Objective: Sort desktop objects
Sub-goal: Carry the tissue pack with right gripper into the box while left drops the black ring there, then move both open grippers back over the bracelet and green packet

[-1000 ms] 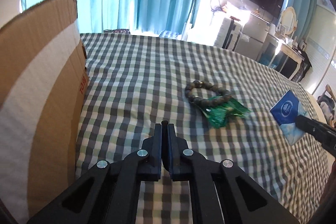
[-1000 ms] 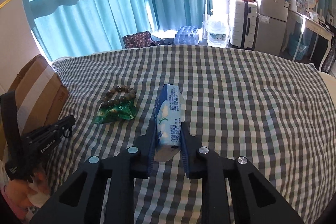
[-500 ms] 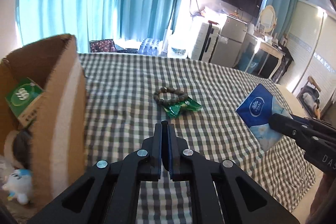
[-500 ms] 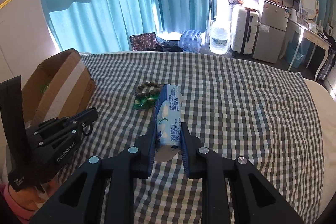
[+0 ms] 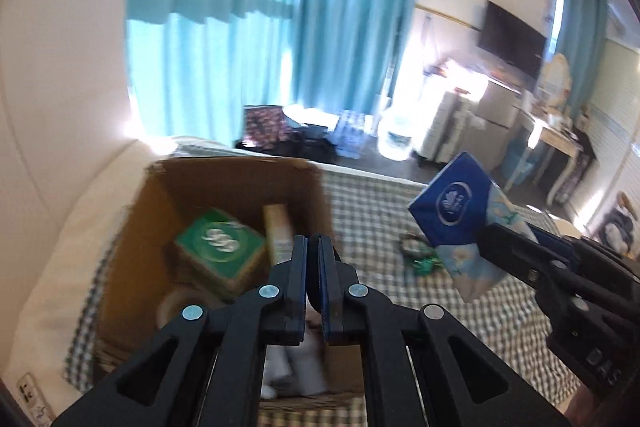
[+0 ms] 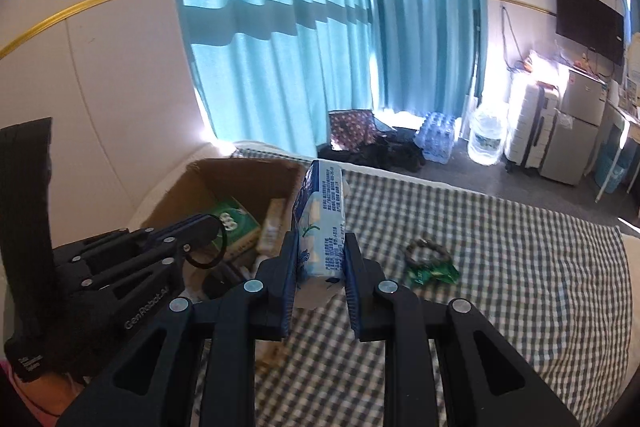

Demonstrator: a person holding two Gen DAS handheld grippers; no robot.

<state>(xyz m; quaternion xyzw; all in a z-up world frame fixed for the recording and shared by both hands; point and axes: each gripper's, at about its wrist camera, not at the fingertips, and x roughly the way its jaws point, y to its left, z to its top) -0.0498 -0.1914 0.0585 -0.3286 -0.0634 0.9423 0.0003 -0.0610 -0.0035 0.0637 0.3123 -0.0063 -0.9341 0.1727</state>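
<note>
My right gripper [image 6: 320,255] is shut on a blue-and-white tissue pack [image 6: 322,223] and holds it in the air, beside the right edge of an open cardboard box [image 6: 240,171]. The pack also shows in the left wrist view [image 5: 456,215], to the right of the box [image 5: 236,179]. My left gripper [image 5: 313,251] is shut and empty above the box. In the right wrist view a thin black ring [image 6: 206,245] hangs at its tip [image 6: 212,227]. A bead bracelet [image 6: 426,251] and a green wrapper [image 6: 432,273] lie on the checked cloth.
The box holds a green carton [image 5: 220,247], a tan packet [image 5: 278,227] and other items. The checked cloth [image 6: 500,267] covers the table. Blue curtains, bottled water, a suitcase and a fridge stand beyond the table's far edge.
Both grippers have risen and swung left toward the box. The tissue pack, held by the right gripper, has moved from over the cloth to the box's right edge.
</note>
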